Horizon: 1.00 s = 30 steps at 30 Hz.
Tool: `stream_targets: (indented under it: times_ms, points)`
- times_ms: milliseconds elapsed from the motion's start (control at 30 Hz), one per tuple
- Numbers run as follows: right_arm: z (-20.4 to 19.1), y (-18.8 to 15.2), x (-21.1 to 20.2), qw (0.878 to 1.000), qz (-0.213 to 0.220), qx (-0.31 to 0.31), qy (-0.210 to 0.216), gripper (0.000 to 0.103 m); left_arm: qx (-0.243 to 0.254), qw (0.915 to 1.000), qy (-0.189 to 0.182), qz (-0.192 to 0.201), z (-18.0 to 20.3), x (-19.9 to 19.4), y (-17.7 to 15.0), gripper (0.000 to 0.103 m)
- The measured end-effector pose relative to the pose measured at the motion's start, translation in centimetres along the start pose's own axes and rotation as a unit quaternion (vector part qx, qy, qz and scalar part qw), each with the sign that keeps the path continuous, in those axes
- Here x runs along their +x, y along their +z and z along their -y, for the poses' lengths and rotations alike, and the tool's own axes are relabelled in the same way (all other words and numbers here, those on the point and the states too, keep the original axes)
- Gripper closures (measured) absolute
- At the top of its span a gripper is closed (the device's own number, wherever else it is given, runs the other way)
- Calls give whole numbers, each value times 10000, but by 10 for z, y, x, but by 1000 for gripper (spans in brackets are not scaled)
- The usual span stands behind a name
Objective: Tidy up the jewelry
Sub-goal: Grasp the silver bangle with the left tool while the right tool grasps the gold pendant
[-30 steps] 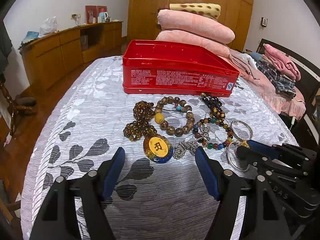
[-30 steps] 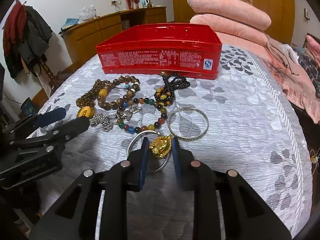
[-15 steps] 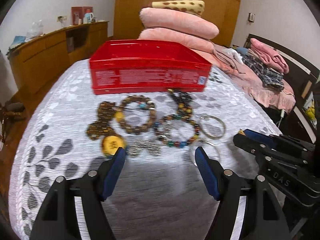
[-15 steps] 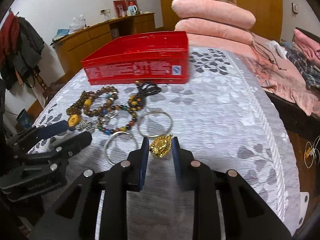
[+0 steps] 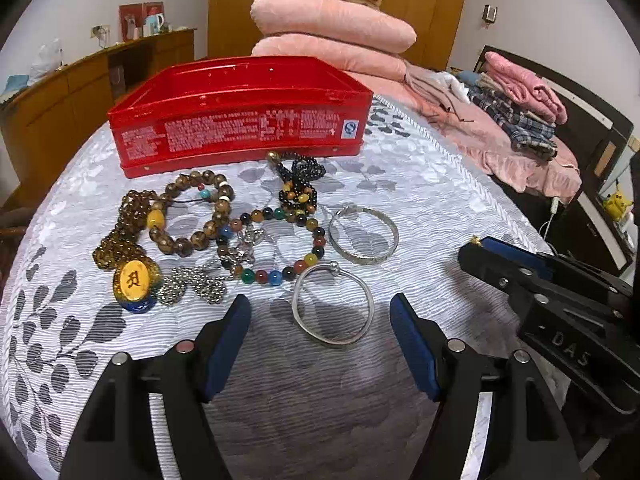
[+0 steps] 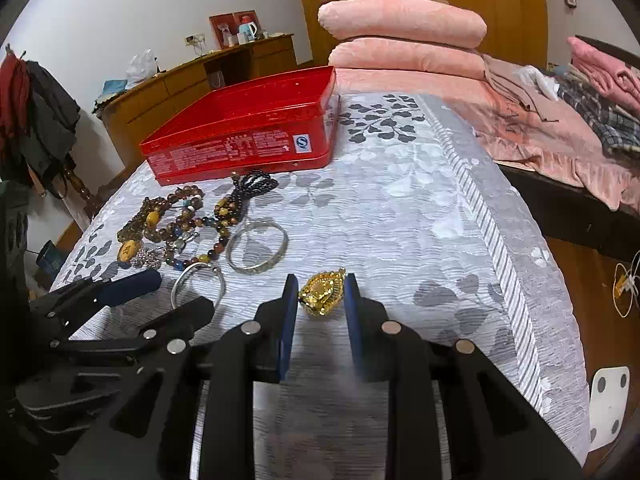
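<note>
An open red tin [image 5: 240, 116] stands at the back of the grey cloth-covered table; it also shows in the right wrist view [image 6: 244, 136]. In front of it lies a heap of jewelry: brown bead bracelets [image 5: 192, 212], a multicoloured bead bracelet [image 5: 280, 248], a yellow pendant [image 5: 132, 280], black beads [image 5: 300, 176] and two silver bangles [image 5: 364, 236] [image 5: 332, 308]. My left gripper [image 5: 320, 316] is open, just before the near bangle. My right gripper [image 6: 320, 292] is shut on a gold pendant [image 6: 322, 292], held above the cloth to the right of the heap.
Stacked pink pillows [image 5: 332, 28] and folded clothes [image 5: 516, 96] lie on the bed behind and right. A wooden sideboard [image 5: 60, 92] runs along the left wall. The table's right edge [image 6: 532, 280] drops off near my right gripper.
My right gripper has carried the gold pendant off the heap, to the right and back. My left gripper has shifted right, from before the yellow pendant to before the near bangle.
</note>
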State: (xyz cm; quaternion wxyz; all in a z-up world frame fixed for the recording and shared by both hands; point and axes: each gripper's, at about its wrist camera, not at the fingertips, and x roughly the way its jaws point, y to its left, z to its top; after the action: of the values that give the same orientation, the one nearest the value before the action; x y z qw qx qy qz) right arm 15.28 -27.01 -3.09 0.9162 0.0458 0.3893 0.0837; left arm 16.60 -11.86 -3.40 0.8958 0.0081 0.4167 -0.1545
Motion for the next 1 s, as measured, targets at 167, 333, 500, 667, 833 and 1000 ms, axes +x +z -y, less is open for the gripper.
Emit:
stream_targets:
  times_ms: [167,333,500,667,833,1000]
  points:
    - [4,-2,1,10000,1,45,58,81,46,9999,159,22,2,1,0,59]
    - [2,-1,3,10000,-7,33,94,81,73,9998,166,2,1,2,0,62]
    - [-1,-2,2,10000,-5,13,95,81,18,10000,37,-40,2,0,1,45]
    - [2,-1,0,10000,20,64,67,81,100,9998,155,-80,8,3,1,42]
    - [4,-1,-1,9999,42,75,81,81,388,9983,427,-95,19,8,1,49]
    - [4,-1,-3,9999,55,91,95,81,310,9987,409,-26,14,6,0,59]
